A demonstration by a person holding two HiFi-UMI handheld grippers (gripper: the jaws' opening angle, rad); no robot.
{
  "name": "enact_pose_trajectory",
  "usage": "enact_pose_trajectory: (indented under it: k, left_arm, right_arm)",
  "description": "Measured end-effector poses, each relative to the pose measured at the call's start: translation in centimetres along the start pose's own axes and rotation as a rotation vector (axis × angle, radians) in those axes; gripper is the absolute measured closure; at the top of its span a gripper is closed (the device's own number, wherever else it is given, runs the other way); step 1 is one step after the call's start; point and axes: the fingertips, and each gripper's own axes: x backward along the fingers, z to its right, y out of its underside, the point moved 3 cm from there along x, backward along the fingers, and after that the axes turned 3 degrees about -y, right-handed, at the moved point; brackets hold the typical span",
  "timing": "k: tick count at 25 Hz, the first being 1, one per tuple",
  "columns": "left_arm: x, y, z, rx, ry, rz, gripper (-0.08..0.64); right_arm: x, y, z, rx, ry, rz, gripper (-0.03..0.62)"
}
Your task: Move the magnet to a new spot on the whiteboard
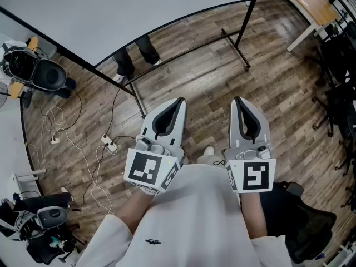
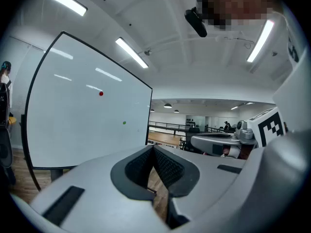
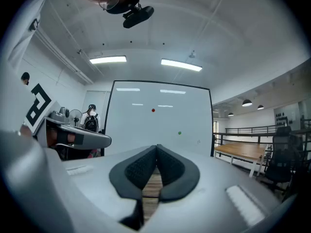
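Observation:
A whiteboard (image 3: 160, 118) on a black wheeled frame stands ahead of me; its face (image 2: 82, 120) fills the left of the left gripper view. A red magnet (image 3: 153, 110) and a green magnet (image 3: 179, 133) stick to it; the red magnet (image 2: 101, 93) and the green magnet (image 2: 124, 123) also show in the left gripper view. My left gripper (image 1: 177, 103) and right gripper (image 1: 237, 102) are held side by side at chest height, well short of the board. Both are shut with nothing between the pads.
Wood-plank floor lies below. The whiteboard's black feet (image 1: 236, 49) reach toward me. Cables and a power strip (image 1: 108, 143) lie on the floor at left, with bags (image 1: 39, 74) beyond. A black office chair (image 1: 300, 216) sits at my right, a wooden table (image 1: 306, 1) far right.

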Motion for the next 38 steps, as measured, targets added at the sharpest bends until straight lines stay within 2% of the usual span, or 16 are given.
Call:
enact_pose_trajectory:
  k: [9, 23, 32, 38]
  left_arm:
    - [0.4, -0.4, 1.3, -0.018, -0.005, 0.0, 0.554]
    - [-2.6, 0.3, 6.8, -0.036, -0.016, 0.014, 0.554]
    - [-9.0, 0.5, 7.8, -0.032, 0.019, 0.006, 0.554]
    - [-16.0, -0.6, 4.7, -0.029, 0.02, 0.018, 0.554]
  right_arm:
    - [1.1, -0.1, 0.5, -0.063, -0.002, 0.017, 0.594]
    - [4.2, 1.4, 6.6, -0.061, 0.007, 0.039, 0.594]
    - [2.3, 2.9, 11.4, -0.064, 0.034, 0.018, 0.594]
    - [-3.7, 3.1, 15.3, -0.048, 0.035, 0.023, 0.594]
